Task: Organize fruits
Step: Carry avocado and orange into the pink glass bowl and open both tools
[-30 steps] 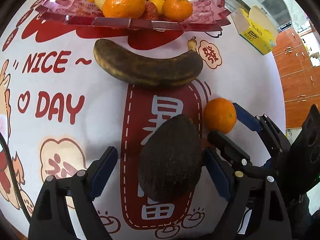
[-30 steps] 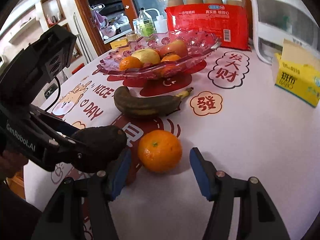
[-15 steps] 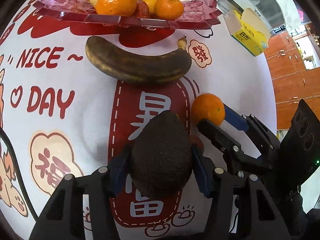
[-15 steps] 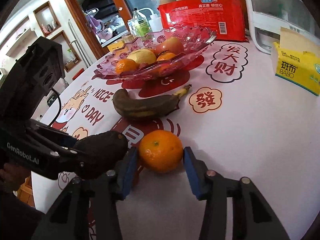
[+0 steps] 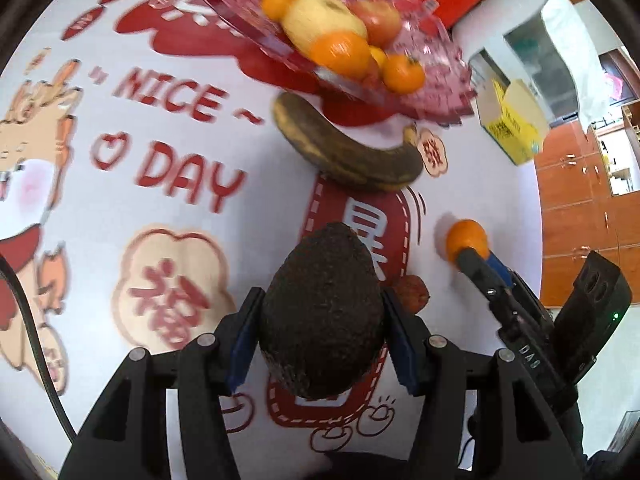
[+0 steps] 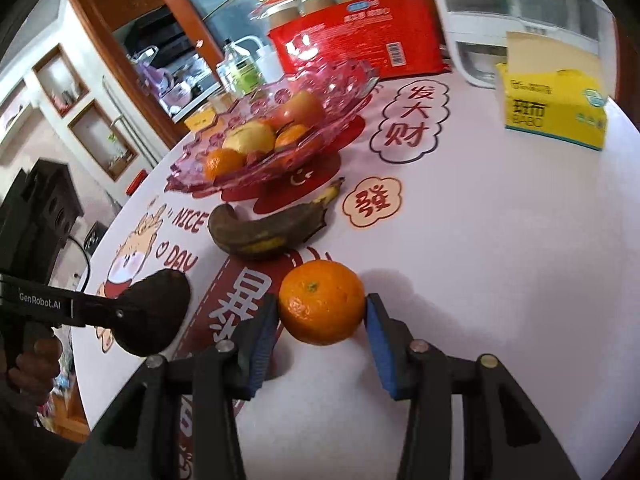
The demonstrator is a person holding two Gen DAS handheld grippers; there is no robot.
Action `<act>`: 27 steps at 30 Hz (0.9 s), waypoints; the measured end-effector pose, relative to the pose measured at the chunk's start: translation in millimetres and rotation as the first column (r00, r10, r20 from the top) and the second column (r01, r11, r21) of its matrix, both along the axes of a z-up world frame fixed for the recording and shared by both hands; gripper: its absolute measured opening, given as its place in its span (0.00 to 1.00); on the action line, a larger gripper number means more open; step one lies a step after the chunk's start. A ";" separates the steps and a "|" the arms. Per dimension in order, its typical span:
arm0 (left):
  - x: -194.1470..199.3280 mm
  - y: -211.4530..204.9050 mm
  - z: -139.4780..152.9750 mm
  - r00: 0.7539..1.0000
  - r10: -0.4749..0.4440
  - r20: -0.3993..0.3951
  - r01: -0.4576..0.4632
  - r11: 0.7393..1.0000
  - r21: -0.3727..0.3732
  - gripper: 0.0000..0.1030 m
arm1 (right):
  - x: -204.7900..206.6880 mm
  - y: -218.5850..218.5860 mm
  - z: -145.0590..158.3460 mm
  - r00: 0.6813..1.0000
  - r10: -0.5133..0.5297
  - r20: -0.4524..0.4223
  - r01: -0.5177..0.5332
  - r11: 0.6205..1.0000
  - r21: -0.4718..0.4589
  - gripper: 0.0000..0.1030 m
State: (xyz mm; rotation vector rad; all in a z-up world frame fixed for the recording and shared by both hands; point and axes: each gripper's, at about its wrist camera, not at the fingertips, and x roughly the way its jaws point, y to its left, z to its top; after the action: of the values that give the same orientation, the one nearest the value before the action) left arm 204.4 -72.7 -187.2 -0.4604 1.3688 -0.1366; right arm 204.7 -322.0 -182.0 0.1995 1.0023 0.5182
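Observation:
My left gripper [image 5: 320,320] is shut on a dark avocado [image 5: 322,312] and holds it above the table; the avocado also shows in the right wrist view [image 6: 154,314]. My right gripper [image 6: 322,316] is shut on an orange [image 6: 322,306], lifted just off the table; the orange also shows in the left wrist view [image 5: 466,238]. A blackened banana [image 6: 268,228] lies in front of the pink glass fruit bowl [image 6: 348,84], which holds oranges, an apple and a yellow fruit. A small red fruit [image 5: 412,286] lies by my left gripper's right finger.
A yellow tissue box [image 6: 554,116] stands at the right. A red package with jars [image 6: 356,40] and a white appliance [image 6: 516,24] stand behind the bowl. The table has a white printed cloth [image 6: 480,240].
My left gripper closed on the avocado and lifted it toward the bowl. My right gripper closed on the orange and raised it slightly.

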 end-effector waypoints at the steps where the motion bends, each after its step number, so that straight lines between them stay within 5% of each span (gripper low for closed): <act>1: -2.3 3.6 4.2 1.000 0.006 0.010 -0.006 1.000 0.006 0.54 | -0.8 -2.4 3.4 1.000 -0.014 0.000 0.014 1.000 0.004 0.43; 15: -18.4 88.5 63.7 0.987 0.040 0.156 -0.055 0.994 0.093 0.54 | -14.1 7.7 44.8 0.995 -0.098 0.025 0.099 0.993 -0.061 0.43; 27: 47.8 134.3 121.9 0.952 -0.043 0.304 -0.003 0.989 0.148 0.54 | -2.6 40.4 68.6 0.979 -0.188 0.074 0.194 0.978 -0.083 0.43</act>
State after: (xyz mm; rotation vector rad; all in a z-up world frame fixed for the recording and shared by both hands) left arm 252.2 61.6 -65.3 -0.2875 1.0691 -0.1175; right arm 202.2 -281.6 -113.4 0.1952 0.9289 0.3023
